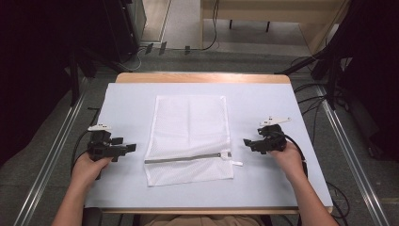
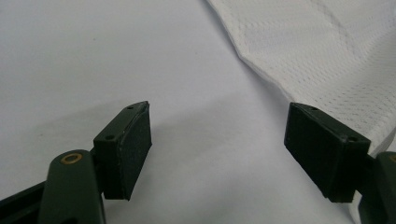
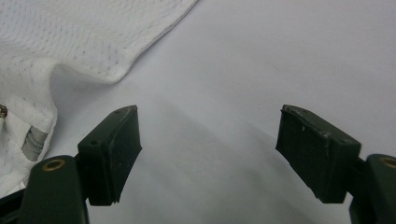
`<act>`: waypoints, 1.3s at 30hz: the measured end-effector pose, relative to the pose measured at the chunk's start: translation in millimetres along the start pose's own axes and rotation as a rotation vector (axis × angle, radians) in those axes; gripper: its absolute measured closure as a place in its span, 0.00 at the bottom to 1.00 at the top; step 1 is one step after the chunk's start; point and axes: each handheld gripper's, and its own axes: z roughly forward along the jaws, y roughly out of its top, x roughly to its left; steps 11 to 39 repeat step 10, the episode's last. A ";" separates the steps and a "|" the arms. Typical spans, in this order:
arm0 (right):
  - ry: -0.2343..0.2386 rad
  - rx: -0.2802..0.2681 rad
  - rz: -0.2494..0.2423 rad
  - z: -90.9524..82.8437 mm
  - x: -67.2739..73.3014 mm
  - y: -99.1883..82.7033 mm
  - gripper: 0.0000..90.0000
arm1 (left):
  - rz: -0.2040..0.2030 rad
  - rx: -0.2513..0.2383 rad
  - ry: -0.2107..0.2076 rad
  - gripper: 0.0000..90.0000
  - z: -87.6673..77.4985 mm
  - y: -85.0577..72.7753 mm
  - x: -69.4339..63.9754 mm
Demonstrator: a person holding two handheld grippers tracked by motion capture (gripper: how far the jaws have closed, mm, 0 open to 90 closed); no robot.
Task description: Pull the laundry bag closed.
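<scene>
Your L gripper (image 1: 129,148) is spread wide, holding nothing, just left of the mesh bag (image 1: 188,136). R gripper (image 1: 248,142) likewise gaping, empty, just off the bag's right edge near the zipper (image 1: 186,158). Bag lies flat mid-table on the white cloth (image 1: 263,179).

No readable text, label or number appears anywhere.
</scene>
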 end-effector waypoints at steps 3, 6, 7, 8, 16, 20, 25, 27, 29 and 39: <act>0.003 -0.004 -0.001 0.1 -0.6 -0.1 0.25 | -0.002 0.001 0.003 0.26 0.8 -0.3 0.2; 0.007 -0.001 0.001 -0.1 -1.4 -0.5 0.25 | 0.001 0.000 0.005 0.22 2.0 -1.0 1.6; 0.006 0.000 0.002 0.0 -1.7 -0.7 0.25 | 0.000 -0.003 0.023 0.21 2.7 -1.4 2.1; 0.006 0.003 0.002 0.0 -2.1 -0.8 0.25 | 0.014 -0.004 0.052 0.20 2.7 -1.7 2.6; -0.003 0.021 0.011 1.4 -3.5 -1.6 0.25 | 0.060 -0.028 0.137 0.16 2.6 -2.9 4.2; -0.003 0.021 0.011 1.4 -3.5 -1.6 0.25 | 0.060 -0.028 0.137 0.16 2.6 -2.9 4.2; -0.003 0.021 0.011 1.4 -3.5 -1.6 0.25 | 0.060 -0.028 0.137 0.16 2.6 -2.9 4.2; -0.003 0.021 0.011 1.4 -3.5 -1.6 0.25 | 0.060 -0.028 0.137 0.16 2.6 -2.9 4.2; -0.003 0.021 0.011 1.4 -3.5 -1.6 0.25 | 0.060 -0.028 0.137 0.16 2.6 -2.9 4.2; -0.003 0.021 0.011 1.4 -3.5 -1.6 0.25 | 0.060 -0.028 0.137 0.16 2.6 -2.9 4.2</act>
